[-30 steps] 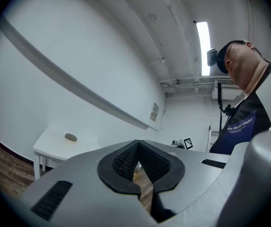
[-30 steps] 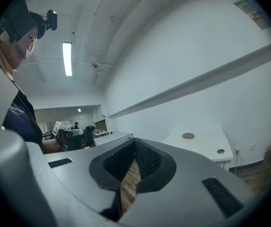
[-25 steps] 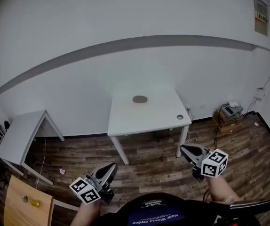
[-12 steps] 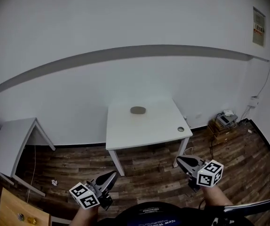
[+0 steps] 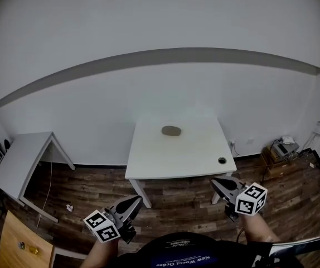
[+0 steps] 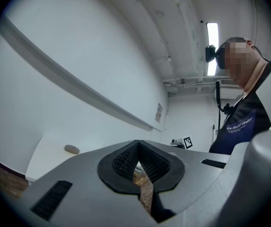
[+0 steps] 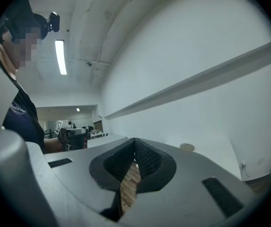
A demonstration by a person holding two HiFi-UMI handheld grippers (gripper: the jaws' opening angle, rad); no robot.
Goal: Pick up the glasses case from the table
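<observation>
Toward the back of the white table (image 5: 199, 162), well apart from both grippers, the glasses case (image 5: 171, 130) is lying untouched while the left gripper (image 5: 133, 201) and right gripper (image 5: 216, 182) are hanging closed and empty, so the person is probably only approaching, next needing opened jaws.

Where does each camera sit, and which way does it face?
Head view: on the head, facing down at white square table, grey oval glasses case; left gripper, right gripper, forearms show.
Left gripper view: on that gripper, along shut fingers; torso at right.
Right gripper view: likewise; torso at left.
Shared: all show the case on the table.
</observation>
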